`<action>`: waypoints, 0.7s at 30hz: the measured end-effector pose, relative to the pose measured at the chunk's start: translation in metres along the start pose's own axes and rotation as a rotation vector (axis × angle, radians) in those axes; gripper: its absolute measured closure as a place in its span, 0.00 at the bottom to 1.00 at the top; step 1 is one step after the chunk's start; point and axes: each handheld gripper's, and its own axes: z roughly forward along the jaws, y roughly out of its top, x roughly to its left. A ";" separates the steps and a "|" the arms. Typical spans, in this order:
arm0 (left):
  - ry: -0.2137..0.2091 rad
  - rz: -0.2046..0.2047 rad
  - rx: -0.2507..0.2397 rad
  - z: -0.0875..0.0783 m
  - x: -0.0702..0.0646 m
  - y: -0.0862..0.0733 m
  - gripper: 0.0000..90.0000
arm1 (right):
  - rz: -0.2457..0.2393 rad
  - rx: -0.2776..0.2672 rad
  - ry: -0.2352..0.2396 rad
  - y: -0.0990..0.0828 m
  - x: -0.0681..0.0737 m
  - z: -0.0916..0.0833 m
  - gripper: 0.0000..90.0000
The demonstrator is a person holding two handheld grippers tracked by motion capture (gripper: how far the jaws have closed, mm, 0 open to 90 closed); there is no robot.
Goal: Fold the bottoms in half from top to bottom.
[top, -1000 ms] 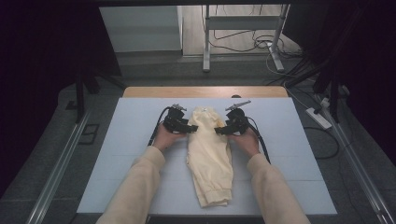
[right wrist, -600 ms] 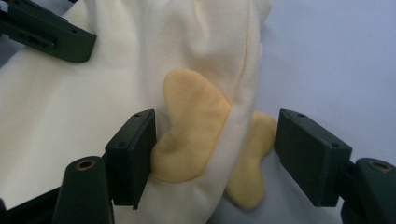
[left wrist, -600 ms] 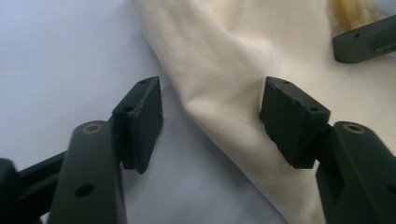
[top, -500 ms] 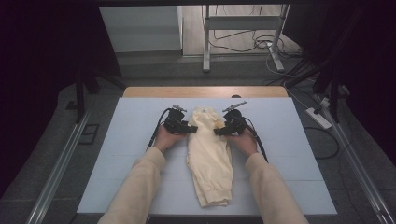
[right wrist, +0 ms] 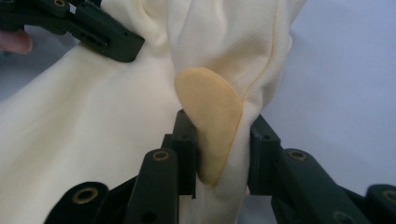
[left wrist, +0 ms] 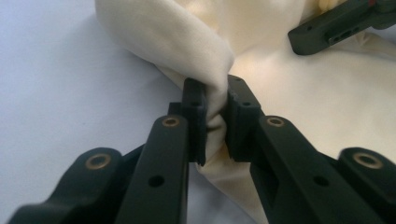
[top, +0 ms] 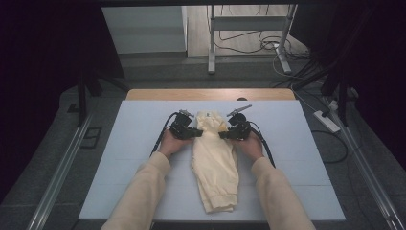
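- High view: cream garment (top: 215,163) lay lengthwise on table (top: 119,158); folding not begun.
- Left gripper (left wrist: 215,122), just closed, pinched an edge fold.
- Right gripper (right wrist: 219,149), just closing, gripped cloth and tan patch (right wrist: 210,121).

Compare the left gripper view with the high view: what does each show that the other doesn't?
Left gripper view: the left tool with its jaws pinched shut on a bunched fold of the cream garment, having just closed, with cloth squeezed between the pads.

High view: the whole layout: the garment lying lengthwise on the white table, both sleeves coming in from below, the left tool and right tool at the garment's far end, one on each side.

Both: garment, table, both tools.
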 end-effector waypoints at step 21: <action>-0.009 0.064 -0.087 -0.035 -0.015 0.012 0.89 | -0.065 -0.071 -0.010 0.008 0.011 -0.029 0.79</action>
